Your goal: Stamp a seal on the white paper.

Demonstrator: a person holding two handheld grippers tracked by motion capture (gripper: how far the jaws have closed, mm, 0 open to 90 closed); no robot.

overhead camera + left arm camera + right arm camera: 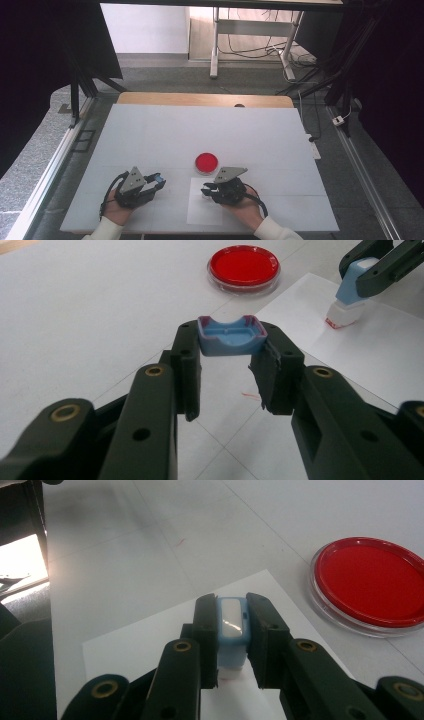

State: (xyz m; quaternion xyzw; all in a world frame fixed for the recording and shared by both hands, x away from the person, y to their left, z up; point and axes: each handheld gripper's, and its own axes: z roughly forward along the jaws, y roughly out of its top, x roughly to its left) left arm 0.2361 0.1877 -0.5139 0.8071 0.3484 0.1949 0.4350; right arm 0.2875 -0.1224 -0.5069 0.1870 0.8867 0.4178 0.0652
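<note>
1. Left claw (227, 367): it is clamped on the blue cap (231, 336), hollow side up, with red ink smeared along the cap's rim. It holds the cap clear of the white surface (150, 135).
2. Right claw (232, 635): it grips the blue stamp (232, 622), whose white base points down at the sheet of paper (145, 650). The stamp stands on or just above the paper; which one cannot be told.
3. The red ink dish (206, 162) sits just beyond the paper, near the right claw.
4. Risk: the stamp may tilt between the pads if you press at an angle, giving a smeared or partial print.
5. Risk: the paper lies loose, so a sideways drag would likely shift it toward the dish.
6. Risk: the cap is pinched near the jaw tips; easing the grip would drop it and mark the surface.
7. View comparison: the left gripper view shows the red-stained foot of the stamp (350, 302); the right gripper view hides that foot behind its own jaws. The high view gives the layout of both hands.
</note>
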